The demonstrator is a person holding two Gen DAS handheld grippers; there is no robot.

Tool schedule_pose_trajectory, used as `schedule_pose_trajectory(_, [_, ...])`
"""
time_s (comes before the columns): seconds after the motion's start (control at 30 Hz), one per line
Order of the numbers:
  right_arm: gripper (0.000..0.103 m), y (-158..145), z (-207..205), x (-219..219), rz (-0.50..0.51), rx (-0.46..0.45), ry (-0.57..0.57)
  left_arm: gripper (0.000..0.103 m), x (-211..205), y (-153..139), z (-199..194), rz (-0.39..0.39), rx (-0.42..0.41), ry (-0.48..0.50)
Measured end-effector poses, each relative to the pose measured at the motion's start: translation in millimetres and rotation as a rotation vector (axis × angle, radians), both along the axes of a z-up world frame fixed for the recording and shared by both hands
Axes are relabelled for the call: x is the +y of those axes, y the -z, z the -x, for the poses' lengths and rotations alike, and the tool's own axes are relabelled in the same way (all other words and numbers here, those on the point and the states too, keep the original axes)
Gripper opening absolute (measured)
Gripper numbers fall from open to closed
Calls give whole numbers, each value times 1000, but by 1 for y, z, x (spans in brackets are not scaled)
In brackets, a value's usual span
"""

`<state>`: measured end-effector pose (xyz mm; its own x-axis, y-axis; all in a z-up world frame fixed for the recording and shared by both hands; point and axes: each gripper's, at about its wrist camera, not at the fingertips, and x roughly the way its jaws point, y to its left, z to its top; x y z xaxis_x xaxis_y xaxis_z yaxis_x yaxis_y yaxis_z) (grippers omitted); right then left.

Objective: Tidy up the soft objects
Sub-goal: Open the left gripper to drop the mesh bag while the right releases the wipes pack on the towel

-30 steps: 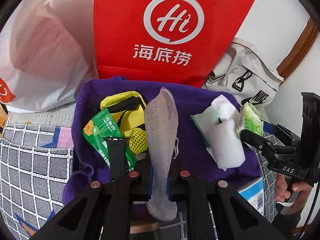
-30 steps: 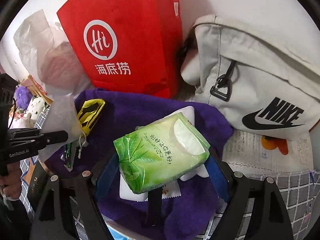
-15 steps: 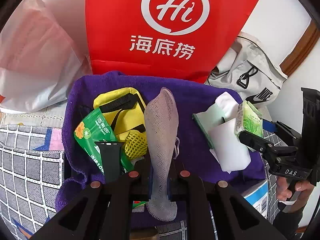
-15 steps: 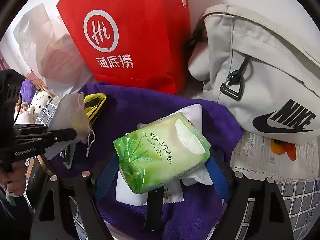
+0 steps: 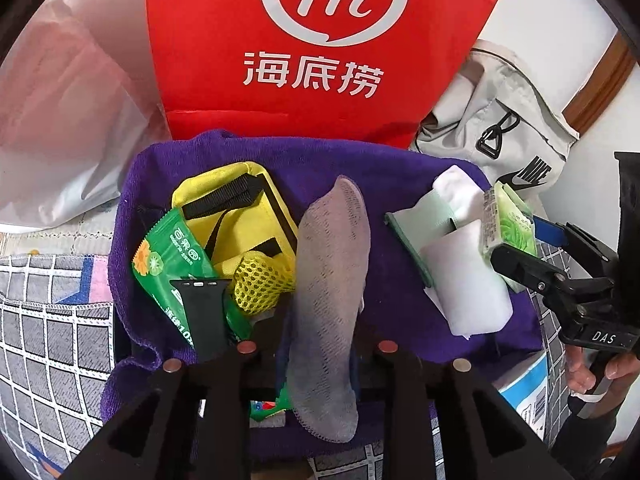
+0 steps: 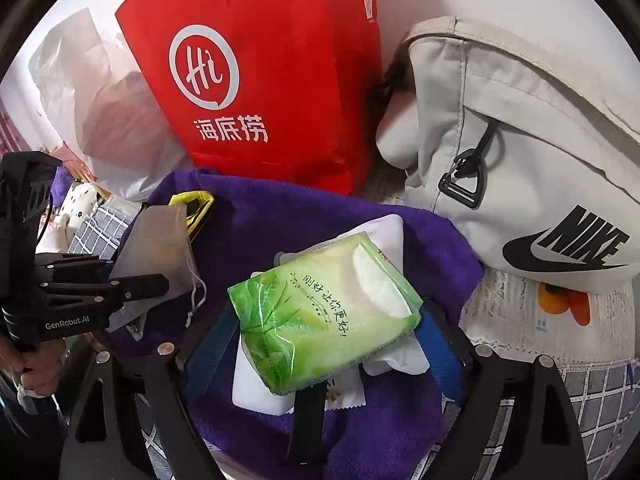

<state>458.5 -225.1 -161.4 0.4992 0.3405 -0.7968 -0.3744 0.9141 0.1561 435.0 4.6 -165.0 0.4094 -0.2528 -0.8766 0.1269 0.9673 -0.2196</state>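
Observation:
My left gripper (image 5: 320, 344) is shut on a grey mesh drawstring pouch (image 5: 330, 280) and holds it above a purple towel (image 5: 360, 168). The pouch also shows in the right wrist view (image 6: 156, 252), held by the left gripper (image 6: 160, 280). My right gripper (image 6: 320, 344) is shut on a green tissue pack (image 6: 324, 312) above the towel (image 6: 300, 216); it shows at the right in the left wrist view (image 5: 508, 224). On the towel lie a yellow pouch (image 5: 236, 208), a green snack packet (image 5: 168, 256), a black watch strap (image 5: 204, 316) and white packets (image 5: 464, 276).
A red paper bag (image 5: 320, 52) stands right behind the towel. A grey Nike bag (image 6: 520, 140) lies at the right, a white plastic bag (image 5: 68, 112) at the left. A checked cloth (image 5: 44, 320) covers the surface. A blue-white box (image 5: 524, 392) sits at lower right.
Both grippers have moved forward, closer to the red bag and the towel, each still holding its item. The grey pouch and tissue pack keep their place in the jaws.

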Motion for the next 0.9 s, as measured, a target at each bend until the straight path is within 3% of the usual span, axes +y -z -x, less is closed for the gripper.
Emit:
schedule_pose_trajectory(0.07, [89, -1, 0, -3, -20, 4, 7, 25, 0, 1, -1, 2, 1, 0])
schedule_pose_trajectory(0.13, [89, -2, 1, -5, -27, 4, 11, 40, 1, 1, 1, 5, -5, 2])
schedule_pose_trajectory(0.27, [89, -4, 2, -7, -26, -4, 19, 46, -4, -2, 2, -3, -28, 13])
schedule_pose_trajectory(0.37, [89, -7, 4, -6, -20, -13, 21, 60, -3, -5, 2, -16, -41, 6])
schedule_pose_trajectory(0.53, [89, -14, 7, -6, -10, -22, 35, 68, 5, -10, 3, -6, -51, -27])
schedule_pose_trajectory(0.9, [89, -31, 19, -10, -16, -16, 74, 68, 16, -27, 18, -7, -56, -61])
